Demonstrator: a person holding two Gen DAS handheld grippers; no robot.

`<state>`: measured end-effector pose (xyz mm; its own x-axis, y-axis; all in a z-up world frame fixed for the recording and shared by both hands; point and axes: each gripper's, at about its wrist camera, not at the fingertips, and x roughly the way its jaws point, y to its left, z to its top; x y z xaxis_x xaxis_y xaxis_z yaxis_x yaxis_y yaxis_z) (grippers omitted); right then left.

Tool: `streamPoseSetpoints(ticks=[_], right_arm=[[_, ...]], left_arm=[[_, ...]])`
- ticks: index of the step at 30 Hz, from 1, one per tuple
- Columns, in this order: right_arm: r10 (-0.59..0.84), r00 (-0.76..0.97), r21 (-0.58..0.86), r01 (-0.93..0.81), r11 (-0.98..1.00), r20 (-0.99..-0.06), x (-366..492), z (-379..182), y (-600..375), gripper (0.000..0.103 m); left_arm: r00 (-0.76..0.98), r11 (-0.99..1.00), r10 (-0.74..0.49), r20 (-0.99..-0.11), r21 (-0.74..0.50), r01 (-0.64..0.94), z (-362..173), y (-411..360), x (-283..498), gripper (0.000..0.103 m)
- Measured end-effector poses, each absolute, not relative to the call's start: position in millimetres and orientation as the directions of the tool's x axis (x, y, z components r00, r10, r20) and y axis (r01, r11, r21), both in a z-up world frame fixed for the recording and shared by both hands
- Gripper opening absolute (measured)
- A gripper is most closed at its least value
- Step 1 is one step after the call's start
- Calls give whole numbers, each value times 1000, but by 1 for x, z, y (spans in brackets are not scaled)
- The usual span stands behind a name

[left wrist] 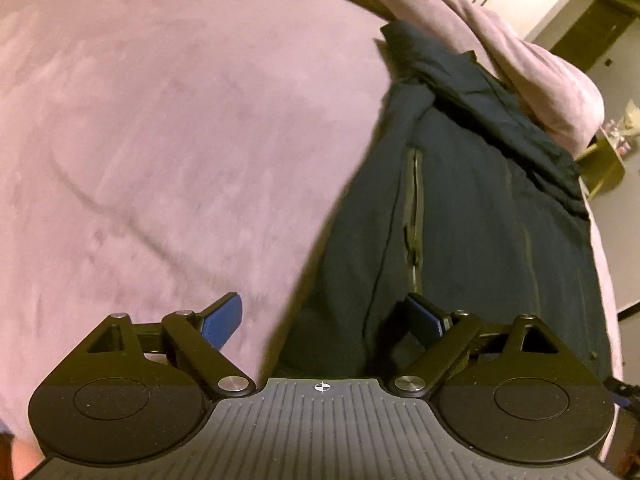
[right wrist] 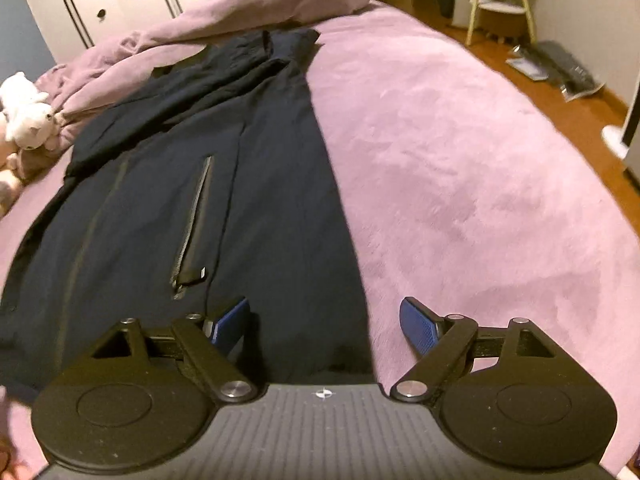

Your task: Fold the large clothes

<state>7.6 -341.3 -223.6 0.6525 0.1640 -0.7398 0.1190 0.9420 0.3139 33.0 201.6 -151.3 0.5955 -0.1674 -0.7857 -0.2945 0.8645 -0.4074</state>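
Near hem of dark jacket (right wrist: 168, 184) hidden behind gripper body in both views. Jacket edge against pink bedspread (left wrist: 160, 140) motion-blurred. Stuffed toys (right wrist: 24, 128) cut by left edge. Floor clutter (right wrist: 560, 68) unreadable.

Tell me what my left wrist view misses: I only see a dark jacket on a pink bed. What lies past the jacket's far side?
Observer: Stuffed toys sit at the bed's edge, beyond the jacket.
Operator: Is the right gripper holding fabric?
Observer: No. The right gripper is open and empty over the jacket's edge.
Operator: Is the pocket zipper done up?
Observer: The pocket zipper looks open, its pull near the lower end.
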Motion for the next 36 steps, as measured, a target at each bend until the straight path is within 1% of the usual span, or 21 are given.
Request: streamPoseSetpoints(ticks=[3,5,6,7,8,9,10,11,12,14,17,18,22,26,27,28,29,31,32,34,36], right_arm=[[203,634,354,119,928,-746,10,-226,-346,81],[231,623,377,110,920,-747,14,-227,-348,77],[238,618,379,105,919,-749,16,-228,-349,72],[244,615,383,102,918,-749,16,-228,-348,64],[258,611,400,106,910,-748,16,-228,-351,53],[272,609,418,110,902,-745,15,-228,-355,48],[303,606,457,113,882,-736,15,-228,-361,39],[333,605,494,115,862,-723,18,-230,-367,37],[368,605,536,117,836,-706,18,-231,-373,37],[416,597,591,124,797,-686,18,-235,-380,38],[456,580,630,133,765,-675,22,-241,-385,41],[466,577,639,131,758,-671,23,-242,-385,42],[480,542,616,90,783,-690,26,-238,-381,43],[494,502,607,81,791,-710,27,-238,-382,43],[497,499,607,76,791,-710,26,-238,-382,43],[500,498,610,75,789,-708,25,-238,-382,42],[507,496,616,75,784,-705,25,-238,-382,37],[523,493,628,60,776,-695,24,-237,-379,27],[537,492,639,54,767,-686,24,-236,-378,25],[578,500,682,35,731,-645,25,-231,-377,23],[633,518,746,16,666,-576,28,-225,-379,22]], left_arm=[[613,838,-223,-758,-470,-277,-152,205,30,92],[602,817,-269,-752,-509,-270,-155,205,33,92],[591,808,-289,-754,-523,-272,-158,205,35,90],[581,801,-306,-754,-534,-271,-160,205,37,86],[570,802,-307,-762,-529,-276,-161,205,39,82],[564,812,-295,-771,-513,-277,-161,203,39,80],[562,823,-286,-776,-500,-271,-159,201,37,75],[559,830,-284,-779,-491,-263,-157,200,38,69],[559,837,-280,-781,-483,-257,-155,198,37,66],[571,838,-287,-769,-491,-239,-151,198,38,56],[594,807,-353,-723,-556,-197,-144,202,38,56],[591,799,-377,-713,-573,-182,-145,201,39,57],[546,822,-390,-741,-547,-156,-150,194,49,75],[528,816,-404,-747,-555,-160,-155,192,58,74],[529,813,-413,-742,-562,-153,-155,192,58,72],[528,812,-420,-738,-566,-145,-154,191,59,63],[525,815,-416,-743,-560,-147,-153,192,58,50],[519,815,-415,-748,-559,-153,-150,191,58,39],[521,809,-425,-741,-569,-149,-148,192,58,33],[542,796,-442,-715,-591,-130,-137,193,58,27],[584,759,-470,-662,-641,-115,-124,195,62,25]])
